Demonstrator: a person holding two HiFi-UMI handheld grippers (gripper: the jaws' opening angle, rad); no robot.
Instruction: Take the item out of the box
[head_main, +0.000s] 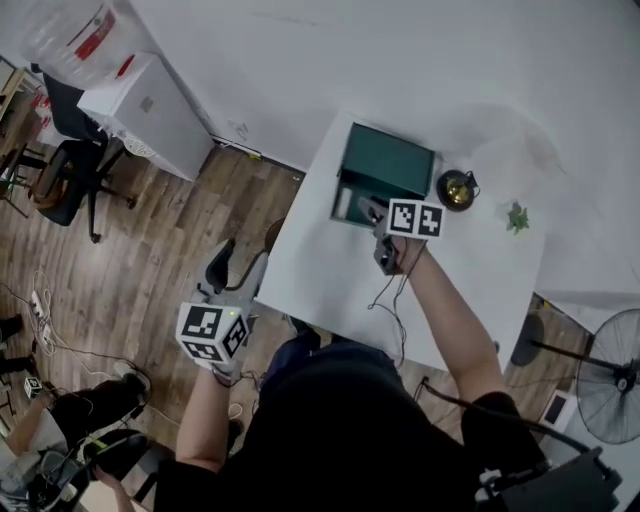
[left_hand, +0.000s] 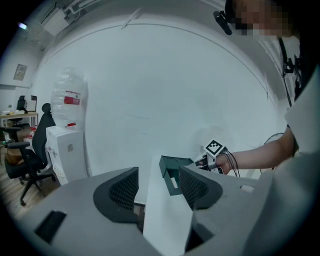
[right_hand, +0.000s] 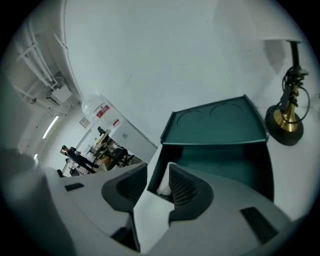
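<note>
left hand-held gripper (head_main: 236, 266): nearest, left of tabletop (head_main: 330, 270), jaws apart, empty | box (head_main: 385, 165): green, lid up, on tabletop | item (right_hand: 163, 184): white, inside box | right hand-held gripper (right_hand: 152, 187): at box mouth, jaws apart, item between, unclamped | brass stand (head_main: 457, 188): beside box

We count one white bench (head_main: 320, 250) carrying four things: one green box (head_main: 385, 165) at eleven o'clock, one white item (right_hand: 163, 181) inside it, one brass ornament (head_main: 457, 189) at one o'clock, and one small green sprig (head_main: 517, 217) towards three o'clock. We hold two tools: left tool (head_main: 238, 268) and right tool (head_main: 372, 210). On the floor stand one water dispenser (head_main: 150, 110), carrying one bottle (head_main: 75, 35), and one fan (head_main: 610, 375).
</note>
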